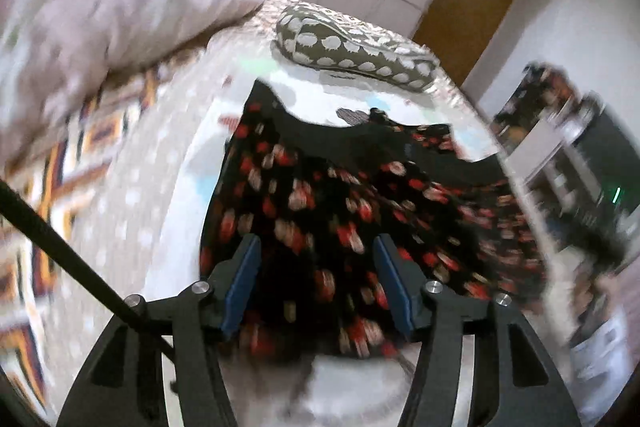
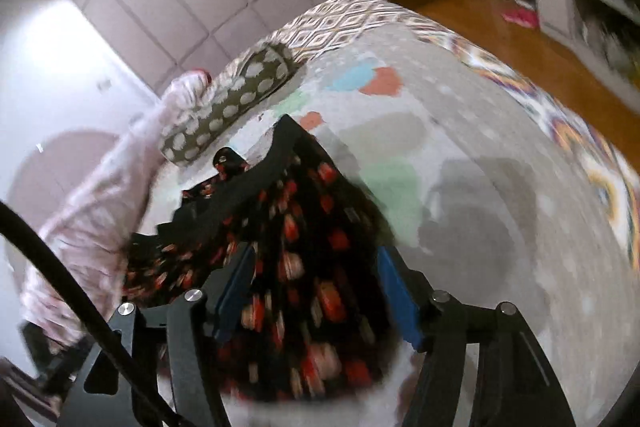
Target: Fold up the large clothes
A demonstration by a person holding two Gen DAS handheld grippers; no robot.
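- The floral dress (image 1: 340,211) lies spread on the bed (image 1: 160,187), near the pillow (image 1: 352,47).
- Left gripper (image 1: 316,247) and right gripper (image 2: 316,259) hover wide apart, holding nothing.
- Pinch both hem corners evenly, lift together, and fold toward the neckline.

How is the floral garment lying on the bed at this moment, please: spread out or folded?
Mostly spread: the floral garment fans out wide across the bed, with its neckline edge in view near the pillow. Blur hides any smaller fold.
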